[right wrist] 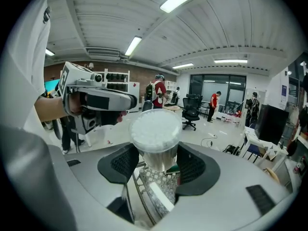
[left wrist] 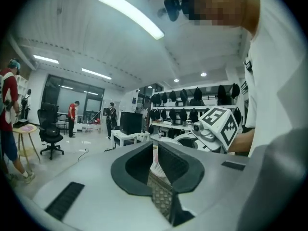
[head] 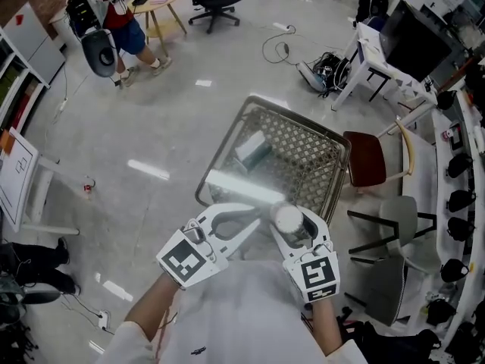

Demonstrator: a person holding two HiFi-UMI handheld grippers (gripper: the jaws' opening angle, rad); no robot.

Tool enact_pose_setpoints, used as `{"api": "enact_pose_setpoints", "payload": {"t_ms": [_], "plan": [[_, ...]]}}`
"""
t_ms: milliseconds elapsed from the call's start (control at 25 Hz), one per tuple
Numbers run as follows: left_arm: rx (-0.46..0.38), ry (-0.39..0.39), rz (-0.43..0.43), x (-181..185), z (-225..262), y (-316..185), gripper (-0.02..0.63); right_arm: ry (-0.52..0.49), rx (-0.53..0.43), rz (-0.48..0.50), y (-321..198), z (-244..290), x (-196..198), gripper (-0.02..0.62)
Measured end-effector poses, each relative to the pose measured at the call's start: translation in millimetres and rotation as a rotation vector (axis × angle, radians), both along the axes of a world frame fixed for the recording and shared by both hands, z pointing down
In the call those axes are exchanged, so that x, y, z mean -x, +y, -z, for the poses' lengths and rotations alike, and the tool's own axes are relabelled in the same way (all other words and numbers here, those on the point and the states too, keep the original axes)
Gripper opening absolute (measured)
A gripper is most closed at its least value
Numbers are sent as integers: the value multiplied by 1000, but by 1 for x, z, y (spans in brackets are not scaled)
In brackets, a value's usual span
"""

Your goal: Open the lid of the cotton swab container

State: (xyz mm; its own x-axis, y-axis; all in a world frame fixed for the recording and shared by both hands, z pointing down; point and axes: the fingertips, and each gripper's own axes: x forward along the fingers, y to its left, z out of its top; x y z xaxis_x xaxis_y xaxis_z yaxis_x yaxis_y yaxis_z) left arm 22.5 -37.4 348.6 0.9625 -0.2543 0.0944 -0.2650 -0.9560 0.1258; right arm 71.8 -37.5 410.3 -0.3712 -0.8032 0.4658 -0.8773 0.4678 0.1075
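The cotton swab container [head: 288, 218] is a clear round tub packed with white swabs. It is held upright above a wire mesh cart [head: 303, 123]. My right gripper [head: 292, 230] is shut on its sides, and in the right gripper view the tub [right wrist: 155, 134] fills the gap between the jaws of that gripper [right wrist: 156, 162]. My left gripper [head: 261, 212] comes in from the left with its jaws shut, its tips right at the tub's top rim [right wrist: 132, 102]. Only a white sliver [left wrist: 157, 166] shows past its closed jaws. Whether they pinch the lid's edge I cannot tell.
A pale box [head: 251, 150] lies inside the cart. To the right stand a red-brown chair [head: 367, 158] and a grey chair [head: 402, 218], with a white table [head: 371, 51] behind them. Cables [head: 284, 48] lie on the floor. A person in red [head: 117, 14] stands at the far left.
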Motion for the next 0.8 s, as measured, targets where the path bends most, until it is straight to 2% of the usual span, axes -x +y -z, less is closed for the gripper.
{"api": "enact_pose_setpoints", "payload": {"t_ms": [40, 80, 120, 160, 240, 400, 560, 800], "plan": [[-8, 1, -19, -3, 3, 2, 12, -4, 4, 11, 0, 0, 2, 239], [-13, 2, -44, -6, 5, 4, 72, -13, 10, 22, 0, -1, 3, 239], [-16, 2, -72, -9, 6, 7, 160, -26, 16, 33, 1, -2, 5, 239], [-18, 0, -97, -11, 6, 11, 179, -36, 22, 43, 2, -3, 6, 239], [-25, -12, -136, -15, 4, 15, 187, -35, 27, 60, 4, -6, 8, 239], [-62, -56, -217, -27, -2, 24, 246, -6, 33, 110, 9, -8, 13, 239], [-120, -117, -292, -32, -10, 36, 250, 35, 39, 152, 14, -10, 23, 239], [-121, -115, -320, -42, -11, 38, 255, 92, 48, 200, 17, -12, 32, 239]]}}
